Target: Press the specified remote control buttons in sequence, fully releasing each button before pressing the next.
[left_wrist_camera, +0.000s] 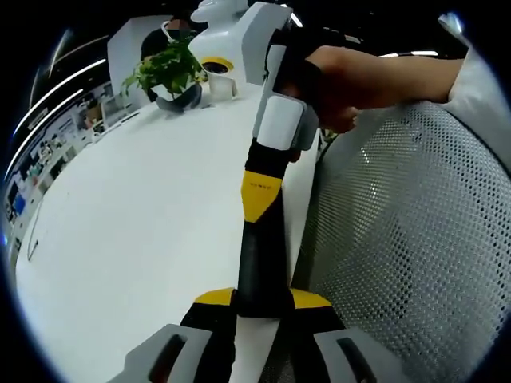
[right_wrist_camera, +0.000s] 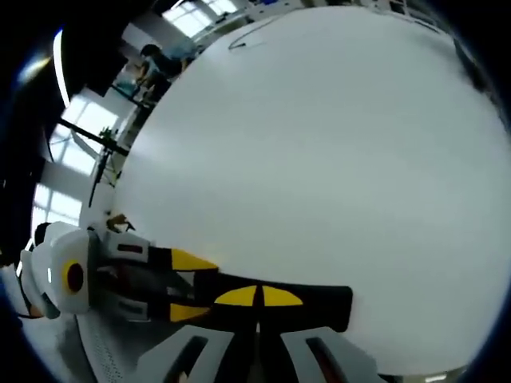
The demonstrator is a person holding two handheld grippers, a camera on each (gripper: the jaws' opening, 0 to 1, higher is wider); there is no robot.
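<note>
The left hand-held gripper [left_wrist_camera: 263, 299] holds the black remote [left_wrist_camera: 259, 255] over the white surface [right_wrist_camera: 319, 159]. The right hand-held gripper [right_wrist_camera: 259, 297], clenched, touches it. A hard push could knock it loose.

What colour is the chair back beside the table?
White mesh with fine perforations; the chair back shows best in the left gripper view.

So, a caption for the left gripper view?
Left gripper holds a black remote above a white table; right gripper's yellow tip touches it.
</note>
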